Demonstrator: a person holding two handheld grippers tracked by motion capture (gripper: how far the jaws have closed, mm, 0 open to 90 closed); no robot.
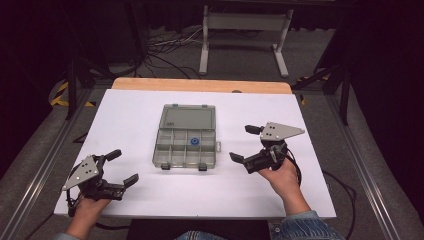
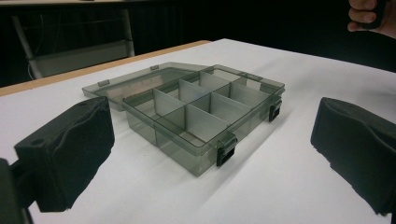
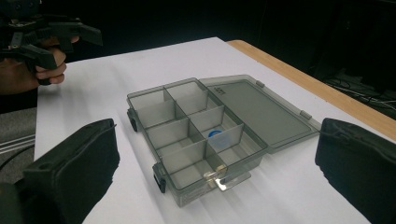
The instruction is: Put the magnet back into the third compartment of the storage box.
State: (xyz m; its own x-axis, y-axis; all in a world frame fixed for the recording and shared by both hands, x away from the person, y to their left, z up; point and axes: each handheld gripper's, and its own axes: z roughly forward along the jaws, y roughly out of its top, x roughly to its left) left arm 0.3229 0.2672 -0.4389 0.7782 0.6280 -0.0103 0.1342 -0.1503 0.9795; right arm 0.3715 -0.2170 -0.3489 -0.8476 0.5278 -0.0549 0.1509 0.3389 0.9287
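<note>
Dark room, grey carpet floor (image 1: 40, 145).

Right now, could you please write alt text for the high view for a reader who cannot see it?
An open grey box lies mid-table on a white sheet, its lid folded back flat, with a small blue part in one compartment. A person holds an open hand-held gripper on each side, left and right, both clear of the box.

Compartment box (image 1: 185, 148) lies mid-table (image 1: 125, 115), lid (image 1: 189, 118) folded open behind it.

Translucent smoky glossy plastic organizer box (image 1: 185, 142) on a matt white tabletop (image 1: 125, 125).
</note>
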